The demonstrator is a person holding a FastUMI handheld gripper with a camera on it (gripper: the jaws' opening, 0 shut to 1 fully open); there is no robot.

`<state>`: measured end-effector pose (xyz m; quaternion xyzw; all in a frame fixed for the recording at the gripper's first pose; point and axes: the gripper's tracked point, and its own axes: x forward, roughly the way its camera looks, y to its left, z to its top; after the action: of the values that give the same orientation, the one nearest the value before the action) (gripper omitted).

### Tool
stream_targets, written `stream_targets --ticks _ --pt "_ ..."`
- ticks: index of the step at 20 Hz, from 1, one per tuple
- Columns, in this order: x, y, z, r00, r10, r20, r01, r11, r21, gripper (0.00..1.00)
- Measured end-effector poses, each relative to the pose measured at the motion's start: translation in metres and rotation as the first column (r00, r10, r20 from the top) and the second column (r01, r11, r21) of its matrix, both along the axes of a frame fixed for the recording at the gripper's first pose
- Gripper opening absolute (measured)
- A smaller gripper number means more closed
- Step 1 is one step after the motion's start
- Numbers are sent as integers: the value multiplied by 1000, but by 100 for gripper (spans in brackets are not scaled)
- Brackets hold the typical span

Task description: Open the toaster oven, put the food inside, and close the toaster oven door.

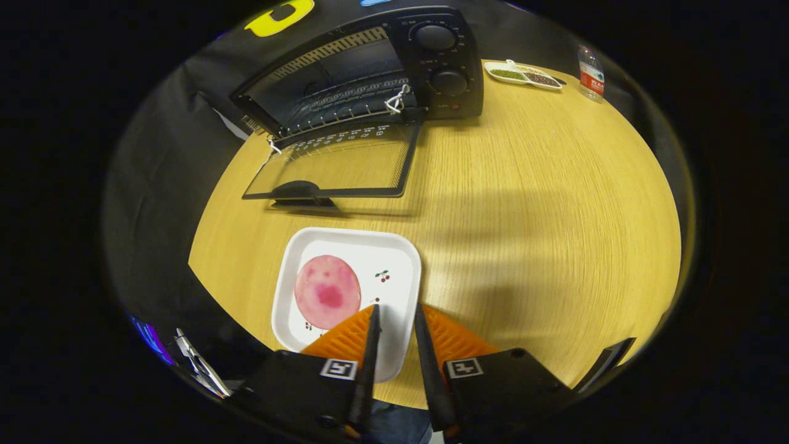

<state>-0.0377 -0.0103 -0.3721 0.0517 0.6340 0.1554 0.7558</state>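
On the round wooden table (524, 203), right under my gripper (396, 313), sits a white square plate (394, 253) with a flat pink round of food (327, 291) on it. The food lies at about ten o'clock from my fingertips, just beside the left one. My two fingers are close together with a small gap, and the plate's right edge runs through that gap. I cannot tell if they are pinching the rim yet or just hanging over it. I think I came at the edge because the plate is easier to lift than the thin slice.

The toaster oven (425, 68) stands far off at twelve o'clock, at the back of the table. Its glass door (336, 166) is already folded down flat, with the handle (296, 190) toward me, so the way in is free. The wire rack (333, 102) inside is bare, so the food still has to go in.

A small dish of seasonings (524, 75) and a bottle (590, 73) sit at one o'clock, well away from my path.
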Motion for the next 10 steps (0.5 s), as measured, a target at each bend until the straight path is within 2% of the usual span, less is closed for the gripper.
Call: stream_targets --ticks 1,3,7,10 --pt "1 -3 1 1000 -11 -21 11 1000 -8 32" --pt "1 -3 2 997 -44 -68 45 999 15 9" --pt "2 5 -3 978 -148 -149 164 981 102 2" --pt "-6 10 1 970 -168 -175 195 969 153 2"
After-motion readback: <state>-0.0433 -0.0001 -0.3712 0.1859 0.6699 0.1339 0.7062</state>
